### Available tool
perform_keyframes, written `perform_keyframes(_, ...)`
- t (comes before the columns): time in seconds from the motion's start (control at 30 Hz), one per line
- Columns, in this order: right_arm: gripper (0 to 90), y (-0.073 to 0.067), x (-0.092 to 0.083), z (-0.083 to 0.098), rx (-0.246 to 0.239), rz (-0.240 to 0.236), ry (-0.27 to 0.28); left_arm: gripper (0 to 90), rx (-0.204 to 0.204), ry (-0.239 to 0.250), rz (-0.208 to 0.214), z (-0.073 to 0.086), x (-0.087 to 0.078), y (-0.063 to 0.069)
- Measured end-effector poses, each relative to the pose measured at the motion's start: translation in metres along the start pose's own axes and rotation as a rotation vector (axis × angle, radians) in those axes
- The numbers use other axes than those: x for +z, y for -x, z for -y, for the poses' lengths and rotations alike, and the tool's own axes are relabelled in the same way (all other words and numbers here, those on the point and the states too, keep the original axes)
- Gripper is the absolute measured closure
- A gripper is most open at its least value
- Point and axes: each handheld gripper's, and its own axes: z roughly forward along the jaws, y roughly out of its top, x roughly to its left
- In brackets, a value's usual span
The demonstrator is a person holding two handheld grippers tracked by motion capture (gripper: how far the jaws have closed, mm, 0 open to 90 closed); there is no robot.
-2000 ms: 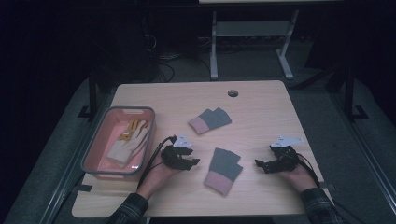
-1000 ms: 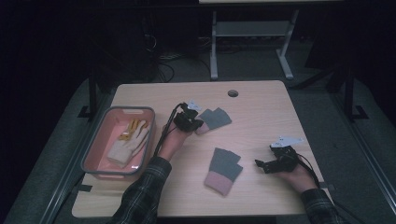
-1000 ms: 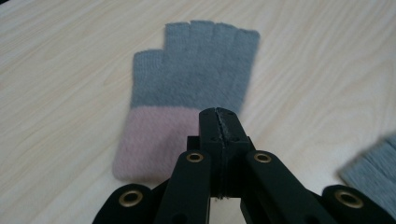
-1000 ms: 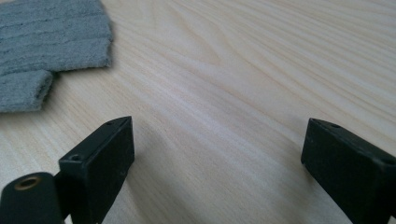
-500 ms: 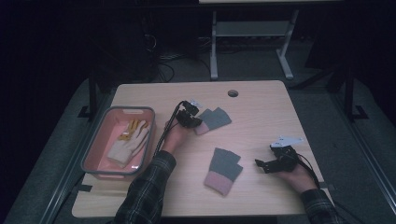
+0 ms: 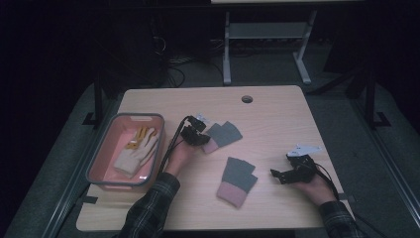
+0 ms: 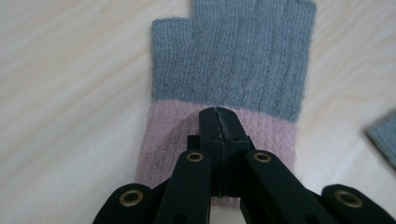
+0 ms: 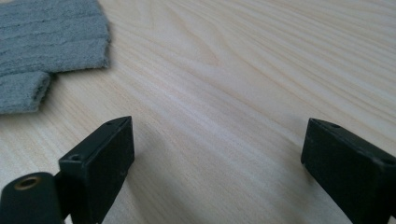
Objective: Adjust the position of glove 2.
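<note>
Your left claw (image 6: 198, 139) sits at the pink cuff of the far glove (image 6: 223, 135), near the middle of the bench (image 6: 277, 114); in the left gripper view its jaws are pressed together on the cuff (image 7: 219, 135), with the pink knit puckered around the tips, so it is pinching the far glove (image 7: 233, 70) at its cuff end. That glove lies flat, grey body pointing away from your hand, just right of the pink bin (image 6: 124, 151), which holds a white glove (image 6: 136, 153) with yellow fingertips. The near glove (image 6: 237, 181) lies closer to you, between your two hands, grey end away and pink cuff toward the bench's front edge, touched by neither claw. Your right claw (image 6: 280, 174) rests low at the right side of the bench, well apart from the near glove; in the right gripper view its jaws stand spread wide over bare wood, with a grey glove edge (image 8: 46, 46) at the upper left
</note>
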Motion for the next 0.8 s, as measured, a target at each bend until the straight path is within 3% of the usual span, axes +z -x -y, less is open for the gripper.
perform_keyframes(0.4,9.1,0.0,0.0,0.0,0.0,0.0,0.0,89.8,-0.015,-0.015,0.003,0.037,-0.032,0.028)
perform_keyframes(0.57,9.1,0.0,0.0,0.0,0.0,0.0,-0.001,89.8,0.017,-0.024,0.02,0.052,-0.043,0.041)
perform_keyframes(0.73,9.1,0.0,0.0,0.0,0.002,0.002,0.0,89.6,0.008,-0.005,0.033,0.052,-0.045,0.037)
perform_keyframes(0.8,9.1,0.0,0.0,0.0,0.002,0.002,0.0,85.6,-0.01,0.023,0.012,0.045,-0.045,0.032)
